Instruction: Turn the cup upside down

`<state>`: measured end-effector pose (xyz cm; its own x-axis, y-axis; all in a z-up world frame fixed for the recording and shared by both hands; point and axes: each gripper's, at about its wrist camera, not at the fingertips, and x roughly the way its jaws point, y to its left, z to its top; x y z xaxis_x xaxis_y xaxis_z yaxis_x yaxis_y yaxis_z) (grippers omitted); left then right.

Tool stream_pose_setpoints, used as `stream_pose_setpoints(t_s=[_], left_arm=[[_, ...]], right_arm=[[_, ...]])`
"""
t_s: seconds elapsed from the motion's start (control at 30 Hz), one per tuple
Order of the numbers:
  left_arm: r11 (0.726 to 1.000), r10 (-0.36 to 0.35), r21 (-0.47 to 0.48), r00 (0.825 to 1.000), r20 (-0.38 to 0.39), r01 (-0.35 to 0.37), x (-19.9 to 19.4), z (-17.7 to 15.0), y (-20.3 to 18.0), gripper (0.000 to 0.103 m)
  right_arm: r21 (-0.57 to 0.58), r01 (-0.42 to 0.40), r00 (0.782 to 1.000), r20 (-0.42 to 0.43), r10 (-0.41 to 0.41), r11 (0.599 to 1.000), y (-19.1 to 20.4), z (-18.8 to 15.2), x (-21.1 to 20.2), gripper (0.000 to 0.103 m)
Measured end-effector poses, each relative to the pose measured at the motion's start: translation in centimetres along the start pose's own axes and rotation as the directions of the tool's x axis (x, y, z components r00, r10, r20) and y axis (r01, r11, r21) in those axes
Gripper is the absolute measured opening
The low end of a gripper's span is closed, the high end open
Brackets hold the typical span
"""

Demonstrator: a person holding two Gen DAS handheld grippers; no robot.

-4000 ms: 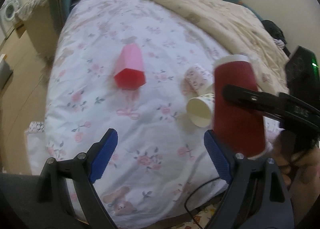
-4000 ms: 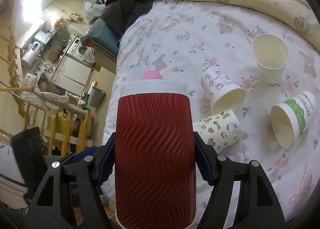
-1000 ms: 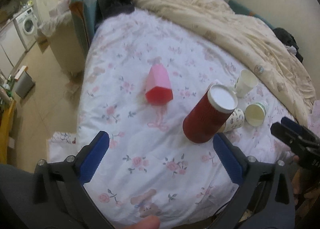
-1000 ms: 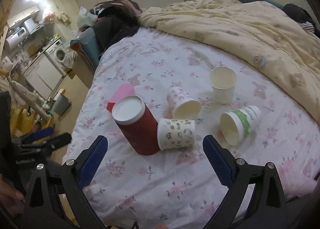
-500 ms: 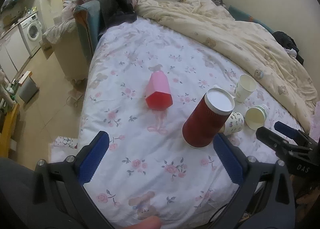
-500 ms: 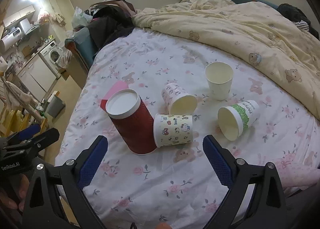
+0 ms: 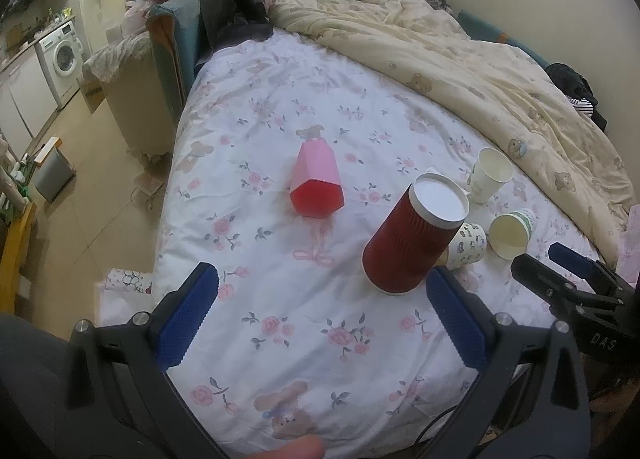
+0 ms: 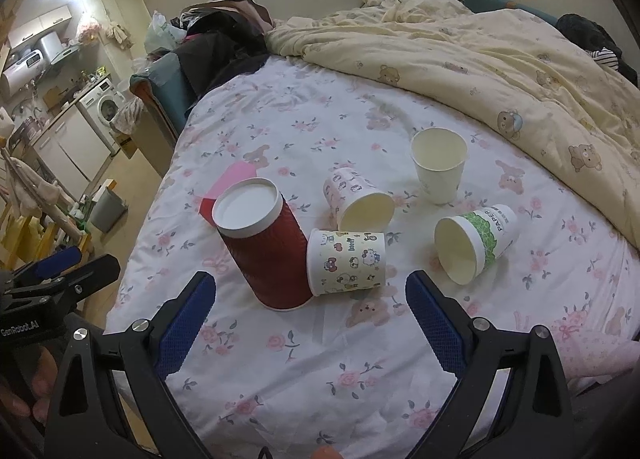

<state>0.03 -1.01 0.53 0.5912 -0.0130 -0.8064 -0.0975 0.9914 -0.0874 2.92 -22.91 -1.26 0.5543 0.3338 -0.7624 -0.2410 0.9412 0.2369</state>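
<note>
A red ribbed cup [image 7: 412, 243] [image 8: 264, 247] stands upside down on the floral bedsheet, its white base facing up, leaning against a cartoon-print cup [image 8: 346, 261] that lies on its side. My left gripper [image 7: 324, 315] is open and empty, held back near the bed's front edge, left of the red cup. My right gripper [image 8: 310, 317] is open and empty, held back in front of the red cup. The right gripper's black tips also show in the left wrist view [image 7: 560, 279].
A pink hexagonal cup [image 7: 316, 183] lies on its side left of the red cup. A white cup [image 8: 440, 163] stands upright. A pink-print cup [image 8: 356, 199] and a green-banded cup [image 8: 474, 241] lie on their sides. A cream duvet [image 8: 500, 59] covers the bed's far right.
Four seconds ago my right gripper held the red cup; it now stands released, upside down on the bed. Over the last second both grippers drew back slightly.
</note>
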Motion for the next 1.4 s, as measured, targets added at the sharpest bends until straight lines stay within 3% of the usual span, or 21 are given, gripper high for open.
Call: stream_pose_setpoints(t_s=[1.4], left_arm=[[1.0, -0.016, -0.016, 0.999, -0.033, 0.015, 0.51, 0.16, -0.23, 0.103]], right_arm=[[0.035, -0.017, 1.0, -0.01, 0.018, 0.999, -0.49, 0.23, 0.14, 0.098]])
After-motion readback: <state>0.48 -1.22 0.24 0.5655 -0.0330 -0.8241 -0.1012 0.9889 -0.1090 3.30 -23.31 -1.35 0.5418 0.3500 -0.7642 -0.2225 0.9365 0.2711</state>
